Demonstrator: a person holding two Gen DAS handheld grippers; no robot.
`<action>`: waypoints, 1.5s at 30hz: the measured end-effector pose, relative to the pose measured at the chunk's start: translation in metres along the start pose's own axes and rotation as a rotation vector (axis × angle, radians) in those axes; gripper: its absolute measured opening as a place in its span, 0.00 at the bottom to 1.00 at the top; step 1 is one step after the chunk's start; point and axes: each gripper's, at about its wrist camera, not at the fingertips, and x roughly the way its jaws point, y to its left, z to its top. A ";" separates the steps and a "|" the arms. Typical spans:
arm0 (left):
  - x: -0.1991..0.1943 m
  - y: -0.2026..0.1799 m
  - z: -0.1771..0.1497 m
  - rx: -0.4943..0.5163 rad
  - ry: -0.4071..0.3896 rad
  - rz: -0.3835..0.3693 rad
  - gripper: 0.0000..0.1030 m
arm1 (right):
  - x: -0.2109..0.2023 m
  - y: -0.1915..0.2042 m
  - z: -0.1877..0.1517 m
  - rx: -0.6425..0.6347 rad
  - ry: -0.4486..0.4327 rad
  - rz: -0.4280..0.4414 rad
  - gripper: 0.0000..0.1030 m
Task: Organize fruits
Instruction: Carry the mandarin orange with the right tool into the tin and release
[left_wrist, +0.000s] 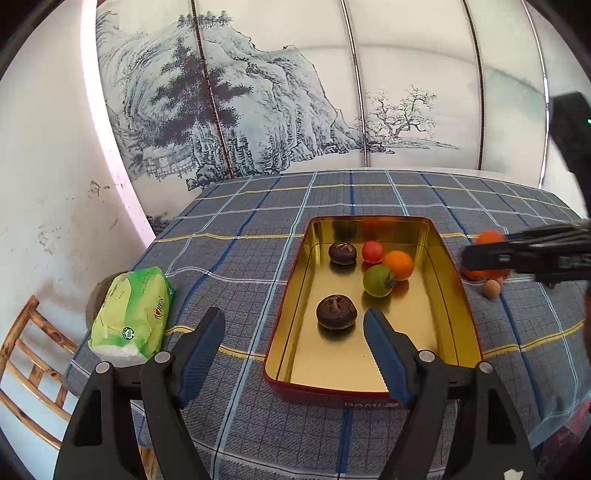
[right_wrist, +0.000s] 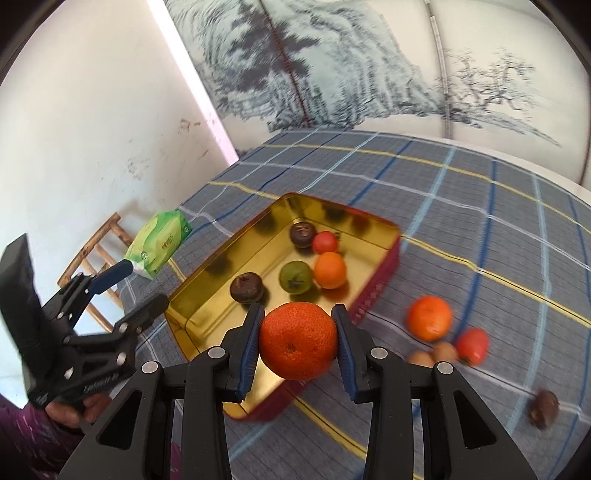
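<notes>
the orange mandarin (right_wrist: 298, 340) was up off the cloth, pinched side to side between the blue pads of the right gripper (right_wrist: 298, 341), and it hung right over the near edge of the gold tin (right_wrist: 207, 295) — that was the story here. the tin's open tray lay just ahead and a touch to the left of the fruit in the right wrist view, long axis running away toward the far wall, so the drop looked like a short carry forward, nothing more. already inside sat two dark brown fruits (left_wrist: 336, 311), a green one (left_wrist: 378, 280), a small orange (left_wrist: 398, 264) and a red one (left_wrist: 372, 251), bunched at the far right end, which left the near end bare for a landing

the left gripper (left_wrist: 295, 332) hovered over the tin's near left corner, jaws spread wide with nothing between them, clearly the nearer hand to the tin but not the one carrying

out on the checked tablecloth (right_wrist: 480, 221), to the right of the tin, another mandarin (right_wrist: 429, 318), a red fruit (right_wrist: 472, 346), two small tan ones (right_wrist: 445, 350) and a dark one (right_wrist: 543, 404) waited. a green tissue pack (left_wrist: 133, 314) sat at the table's left edge, well apart from it all
</notes>
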 end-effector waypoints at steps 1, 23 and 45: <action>0.000 0.000 0.000 0.003 0.001 -0.003 0.74 | 0.007 0.004 0.004 -0.009 0.010 0.001 0.37; 0.014 0.018 -0.006 -0.010 0.043 -0.003 0.76 | 0.124 0.032 0.064 -0.063 0.169 -0.006 0.37; 0.022 0.028 -0.012 -0.033 0.072 -0.003 0.79 | 0.163 0.041 0.074 -0.078 0.246 -0.057 0.37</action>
